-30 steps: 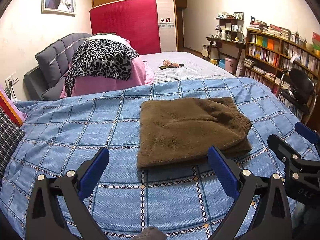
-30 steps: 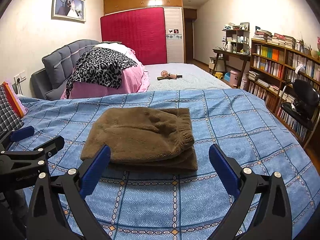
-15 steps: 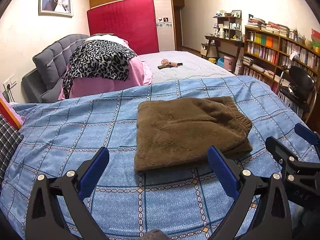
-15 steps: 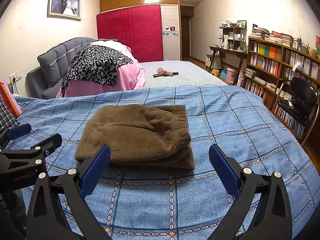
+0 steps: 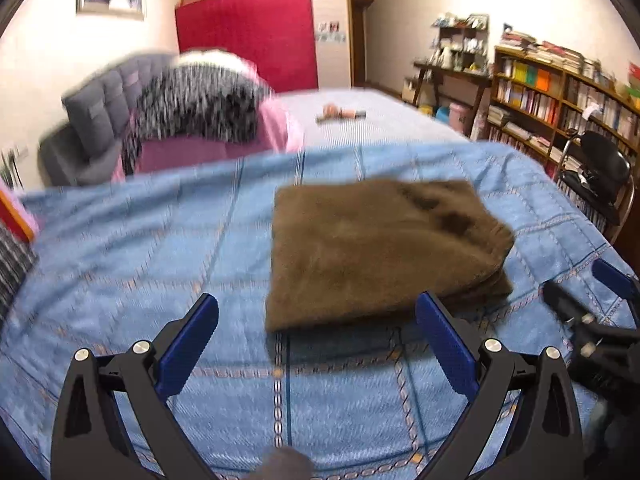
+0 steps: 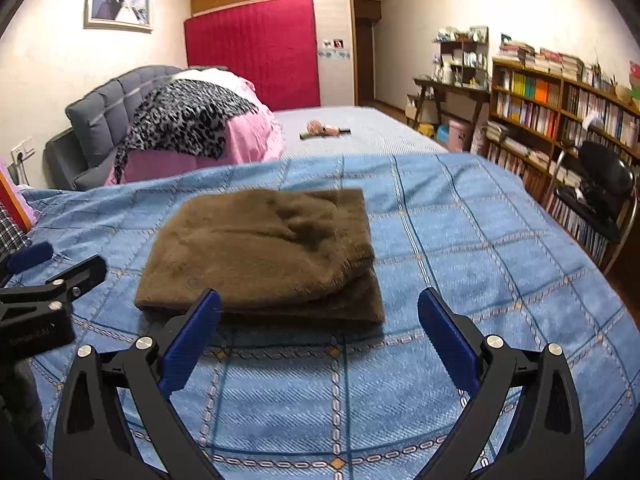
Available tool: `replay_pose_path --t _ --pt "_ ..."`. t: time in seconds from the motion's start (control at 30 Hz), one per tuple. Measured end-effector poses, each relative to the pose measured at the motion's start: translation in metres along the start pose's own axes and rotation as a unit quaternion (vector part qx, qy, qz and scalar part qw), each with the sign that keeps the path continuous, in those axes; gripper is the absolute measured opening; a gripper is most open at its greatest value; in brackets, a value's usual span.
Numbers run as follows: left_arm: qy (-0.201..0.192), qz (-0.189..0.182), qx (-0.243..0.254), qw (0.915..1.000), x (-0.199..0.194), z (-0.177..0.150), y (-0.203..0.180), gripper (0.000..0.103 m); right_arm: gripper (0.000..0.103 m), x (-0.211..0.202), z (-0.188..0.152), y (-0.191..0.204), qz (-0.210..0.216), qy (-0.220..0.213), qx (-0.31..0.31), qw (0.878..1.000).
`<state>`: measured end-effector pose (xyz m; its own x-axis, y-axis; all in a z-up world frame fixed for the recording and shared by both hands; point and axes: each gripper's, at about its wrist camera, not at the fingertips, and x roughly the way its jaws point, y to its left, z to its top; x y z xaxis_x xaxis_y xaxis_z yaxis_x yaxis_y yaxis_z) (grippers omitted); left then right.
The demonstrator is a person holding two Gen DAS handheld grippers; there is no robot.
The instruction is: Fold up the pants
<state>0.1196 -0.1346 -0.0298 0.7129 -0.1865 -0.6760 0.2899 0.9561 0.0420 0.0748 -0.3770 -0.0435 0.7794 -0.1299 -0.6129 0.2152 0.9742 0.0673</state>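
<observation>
Folded brown pants (image 6: 264, 252) lie on the blue quilt (image 6: 480, 240); both tools, left (image 5: 318, 340) and right (image 6: 320, 332), gape empty.

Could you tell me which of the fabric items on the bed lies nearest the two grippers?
The folded brown pants, lying on the blue checked bedspread just ahead of both open grippers; the leopard-print blanket is draped far back by the headboard.
</observation>
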Motion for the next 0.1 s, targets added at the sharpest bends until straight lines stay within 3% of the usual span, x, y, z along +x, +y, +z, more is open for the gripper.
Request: replay_pose_path --t 0.1 --pt "0.058 0.037 -0.016 0.9975 0.037 -0.029 0.035 0.098 0.1 0.02 -0.02 -0.022 -0.034 0.031 0.002 0.999"
